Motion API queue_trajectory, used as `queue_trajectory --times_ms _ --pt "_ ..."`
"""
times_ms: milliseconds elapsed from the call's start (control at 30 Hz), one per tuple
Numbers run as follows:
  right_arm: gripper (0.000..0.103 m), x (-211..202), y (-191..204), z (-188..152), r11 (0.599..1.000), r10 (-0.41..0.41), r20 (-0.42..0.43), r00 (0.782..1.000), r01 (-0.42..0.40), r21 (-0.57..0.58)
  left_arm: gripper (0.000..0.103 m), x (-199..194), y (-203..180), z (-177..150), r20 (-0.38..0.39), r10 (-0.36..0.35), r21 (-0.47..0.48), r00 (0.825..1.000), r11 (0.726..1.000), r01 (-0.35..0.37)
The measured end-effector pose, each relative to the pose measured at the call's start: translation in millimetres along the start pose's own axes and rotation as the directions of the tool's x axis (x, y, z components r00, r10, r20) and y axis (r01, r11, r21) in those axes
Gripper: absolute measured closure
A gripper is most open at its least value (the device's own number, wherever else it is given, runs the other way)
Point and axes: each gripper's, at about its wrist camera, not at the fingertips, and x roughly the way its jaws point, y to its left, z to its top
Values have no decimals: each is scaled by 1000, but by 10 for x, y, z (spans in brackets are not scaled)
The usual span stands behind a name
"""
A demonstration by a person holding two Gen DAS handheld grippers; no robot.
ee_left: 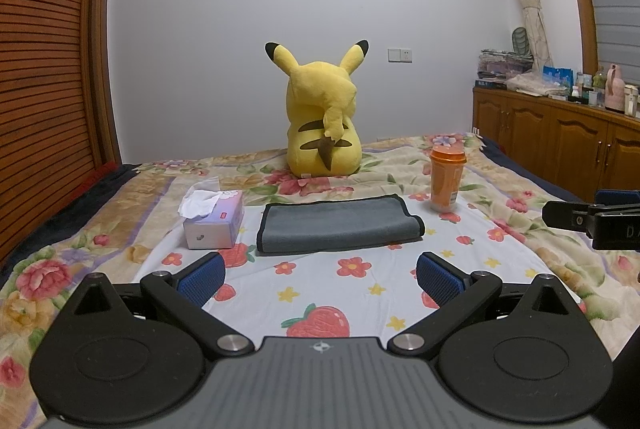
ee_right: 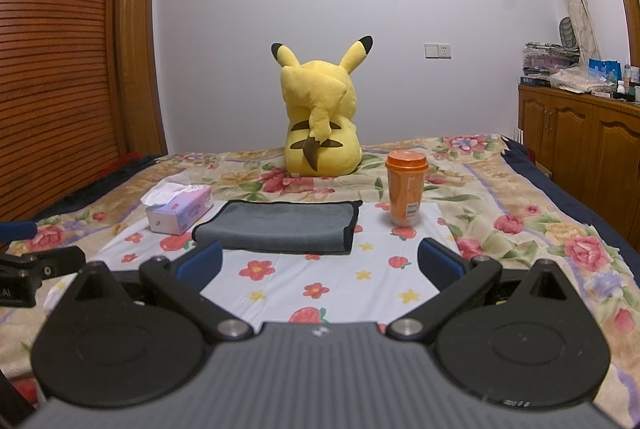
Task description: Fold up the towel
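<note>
Folded grey towel with black trim lying flat on the white strawberry-print sheet spread over the floral bedspread of the bed, between a tissue box toward the left edge and an upright orange bottle toward the right edge, touching neither. Left tongs and right tongs both spread wide, blue pads holding nothing, on the near side of the towel and clear of it. A yellow Pikachu plush sits beyond the towel, its back to the cameras.
</note>
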Motion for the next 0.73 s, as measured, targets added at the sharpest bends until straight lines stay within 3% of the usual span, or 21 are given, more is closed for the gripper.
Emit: queue_trajectory --times_ms 733 --pt "0 0 6 -2 1000 -1 0 1000 1 0 0 1 15 7 0 2 1 1000 1000 -2"
